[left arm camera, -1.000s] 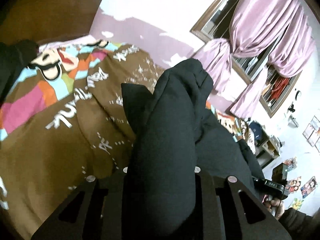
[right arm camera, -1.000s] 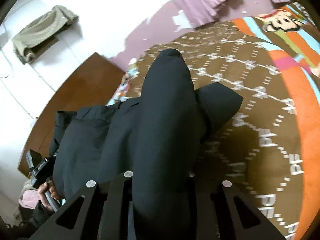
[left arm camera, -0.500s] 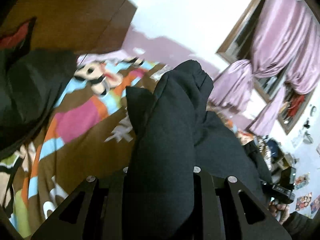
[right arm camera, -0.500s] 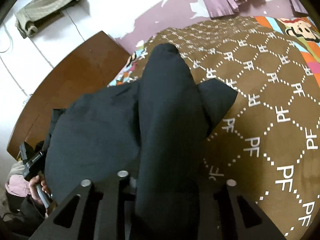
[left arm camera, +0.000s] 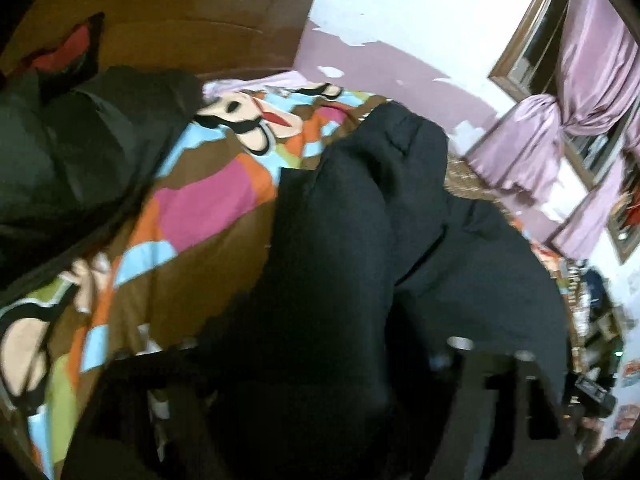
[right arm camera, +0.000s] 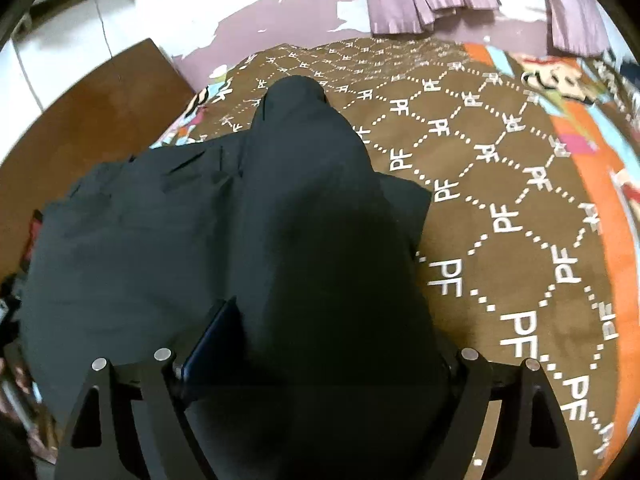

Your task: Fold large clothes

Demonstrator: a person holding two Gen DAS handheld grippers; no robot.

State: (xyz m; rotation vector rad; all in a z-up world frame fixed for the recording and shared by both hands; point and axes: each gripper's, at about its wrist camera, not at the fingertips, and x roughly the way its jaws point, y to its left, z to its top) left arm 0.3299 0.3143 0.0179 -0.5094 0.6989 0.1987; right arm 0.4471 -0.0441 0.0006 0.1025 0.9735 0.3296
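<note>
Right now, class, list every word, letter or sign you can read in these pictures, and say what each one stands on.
"PF": white letters repeated inside the dotted diamond pattern on the brown bedspread.
The pictures stuck on the wall in the left wrist view: too small and blurred to read.
Nothing else is readable.

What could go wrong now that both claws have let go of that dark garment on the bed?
Both claws have just been opening, with a ridge of the dark garment between the fingers of the right claw and the left claw. Pulling back could snag the cloth and undo the fold. The bunched ridge may slump sideways onto the brown bedspread unevenly. In the left view, another dark garment lies close by and could get mixed in.
</note>
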